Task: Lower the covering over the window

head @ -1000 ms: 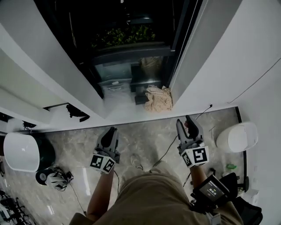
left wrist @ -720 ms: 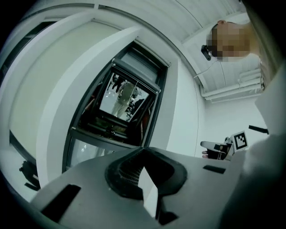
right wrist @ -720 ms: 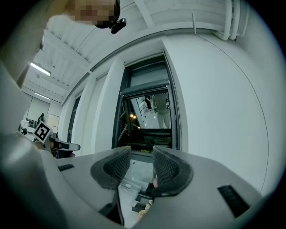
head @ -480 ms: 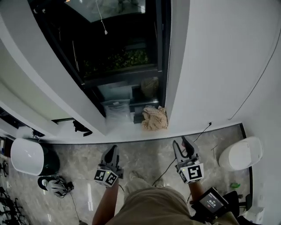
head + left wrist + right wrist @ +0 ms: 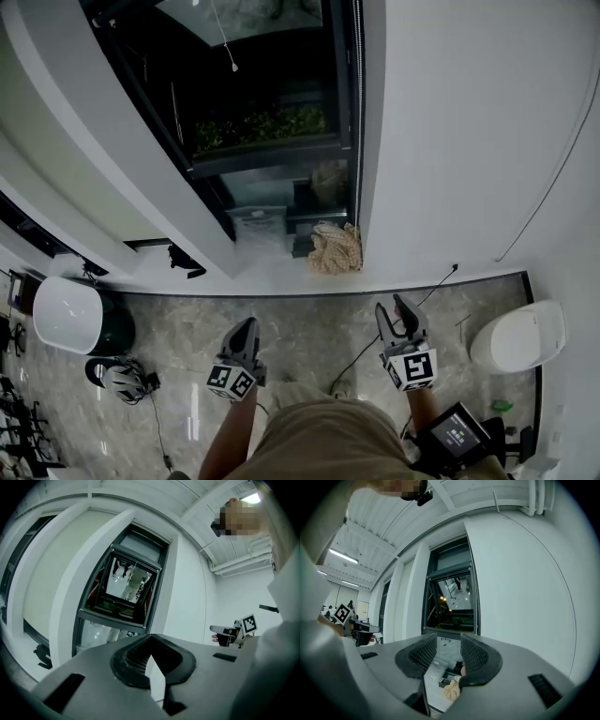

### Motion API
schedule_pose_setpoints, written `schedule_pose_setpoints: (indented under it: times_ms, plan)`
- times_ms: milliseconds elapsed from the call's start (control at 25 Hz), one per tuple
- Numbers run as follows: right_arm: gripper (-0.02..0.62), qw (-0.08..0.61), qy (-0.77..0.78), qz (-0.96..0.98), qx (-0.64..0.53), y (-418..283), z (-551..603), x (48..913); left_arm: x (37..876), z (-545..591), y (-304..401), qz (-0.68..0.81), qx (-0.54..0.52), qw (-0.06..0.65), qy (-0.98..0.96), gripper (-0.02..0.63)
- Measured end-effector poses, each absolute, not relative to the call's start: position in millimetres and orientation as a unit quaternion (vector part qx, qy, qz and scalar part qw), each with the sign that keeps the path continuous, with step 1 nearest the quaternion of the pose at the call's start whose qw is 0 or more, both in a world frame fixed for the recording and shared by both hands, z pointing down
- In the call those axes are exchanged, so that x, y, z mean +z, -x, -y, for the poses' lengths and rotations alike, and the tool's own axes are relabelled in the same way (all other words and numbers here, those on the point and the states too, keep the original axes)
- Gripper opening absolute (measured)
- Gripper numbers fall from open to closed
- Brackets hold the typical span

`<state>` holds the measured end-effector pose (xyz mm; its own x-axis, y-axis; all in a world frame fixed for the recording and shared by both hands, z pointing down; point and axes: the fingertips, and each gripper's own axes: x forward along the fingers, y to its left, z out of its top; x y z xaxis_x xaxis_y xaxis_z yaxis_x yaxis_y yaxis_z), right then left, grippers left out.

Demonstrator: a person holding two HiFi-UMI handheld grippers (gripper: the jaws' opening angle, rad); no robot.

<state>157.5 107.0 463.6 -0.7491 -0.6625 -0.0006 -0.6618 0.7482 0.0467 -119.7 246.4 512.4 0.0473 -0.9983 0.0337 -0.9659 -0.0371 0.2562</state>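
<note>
Both claws face the window (image 5: pixel 267 103) from across the stone floor (image 5: pixel 309 328), well short of it: the left gripper (image 5: pixel 247 324) is clenched on nothing, while the right gripper (image 5: pixel 391 305) has its jaws apart and empty, seemingly kept ready to grasp. No covering shows across the dark glass. It is presumably gathered above the frame, with only a thin pull cord (image 5: pixel 225 42) hanging there.

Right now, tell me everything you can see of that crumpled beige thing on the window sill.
The beige bundle looks like soft cloth or paper, crumpled into a loose heap. It lies on the white sill at the lower right corner of the window, beside the white wall, with a dark object just left of it. Nothing holds it.
</note>
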Motion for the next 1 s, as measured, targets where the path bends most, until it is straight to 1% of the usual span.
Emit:
schedule_pose_setpoints:
  times_ms: [160,440,640,680,800,1000]
  plan:
    - [0.163,0.025,-0.345,0.938,-0.008,-157.9,-112.1,477.8,519.2,-251.1,117.4,0.680,-0.072,0.116,-0.720,0.014]
    - [0.163,0.029,-0.332,0.943,-0.002,-141.5,-109.4,483.5,514.6,-239.7,128.1,0.682,-0.069,0.108,-0.720,0.014]
    - [0.163,0.051,-0.329,0.943,-0.004,-128.0,-113.5,491.6,518.0,-238.7,123.3,0.655,-0.067,0.109,-0.745,0.014]
    - [0.159,0.058,-0.332,0.942,-0.005,-124.8,-114.0,493.6,518.1,-238.9,122.9,0.649,-0.065,0.108,-0.751,0.014]
    - [0.100,0.074,-0.337,0.939,-0.012,-112.7,-113.8,495.5,519.9,-237.6,128.5,0.639,-0.073,0.112,-0.758,0.014]
    - [0.092,0.077,-0.343,0.936,-0.010,-93.2,-117.6,492.4,519.6,-235.3,144.9,0.627,-0.078,0.117,-0.766,0.014]
